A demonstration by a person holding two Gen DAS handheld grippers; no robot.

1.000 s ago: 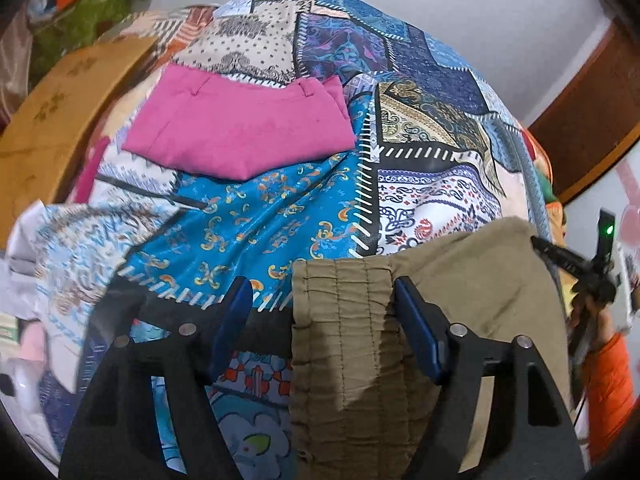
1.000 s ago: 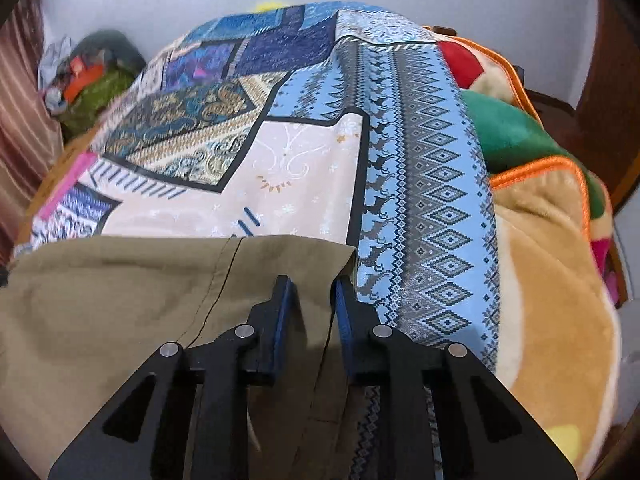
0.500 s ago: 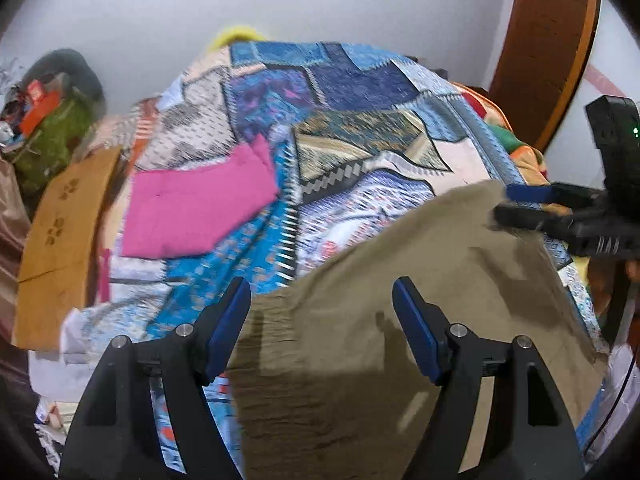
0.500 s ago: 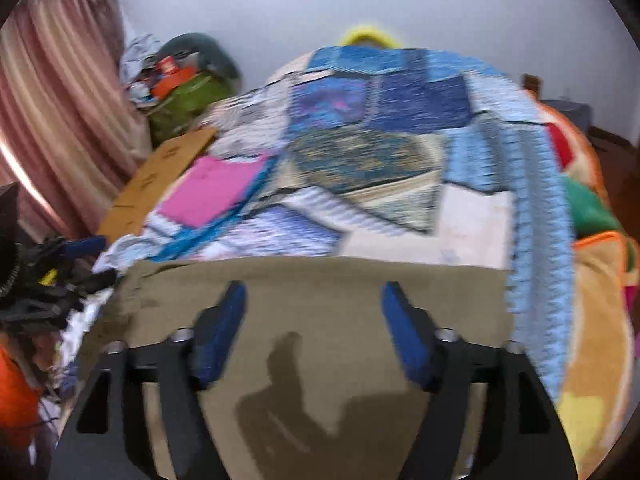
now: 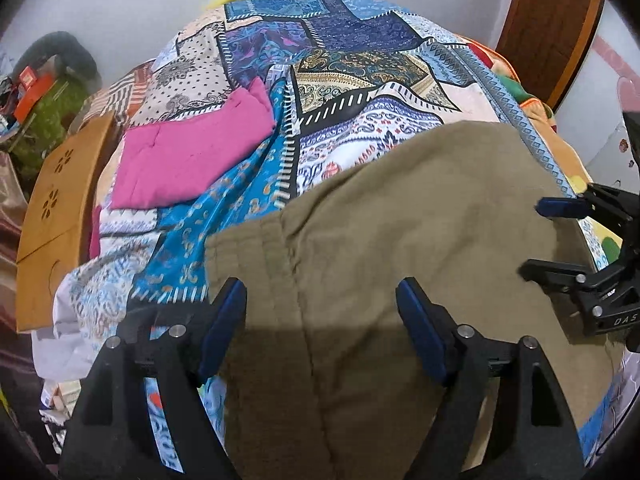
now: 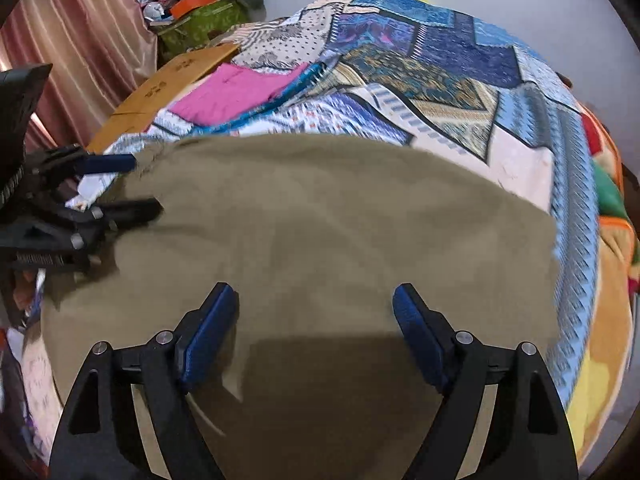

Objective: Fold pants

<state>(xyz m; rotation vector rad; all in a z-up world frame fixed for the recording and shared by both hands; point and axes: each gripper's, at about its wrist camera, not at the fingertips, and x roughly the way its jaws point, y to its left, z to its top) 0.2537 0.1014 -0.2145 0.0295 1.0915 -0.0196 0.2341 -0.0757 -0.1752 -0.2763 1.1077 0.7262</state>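
Olive-green pants (image 5: 400, 240) lie spread flat across the near part of the bed; they also fill the right wrist view (image 6: 320, 220). The elastic waistband (image 5: 248, 248) is at their left end. My left gripper (image 5: 320, 300) is open and empty above the waistband end; it also shows at the left of the right wrist view (image 6: 128, 184). My right gripper (image 6: 314, 304) is open and empty above the other end of the pants; it also shows at the right edge of the left wrist view (image 5: 536, 236).
The bed carries a patchwork bedspread (image 5: 360, 60). A folded pink garment (image 5: 188, 160) lies on it at the far left. A wooden board (image 5: 56, 208) leans at the bed's left side. Colourful blankets (image 6: 608, 240) lie along the right. A curtain (image 6: 80, 40) and clutter stand at the back left.
My right gripper opened and let go of the pants' edge. Both grippers pulled back and rose, and the pants now lie flat on the bed.
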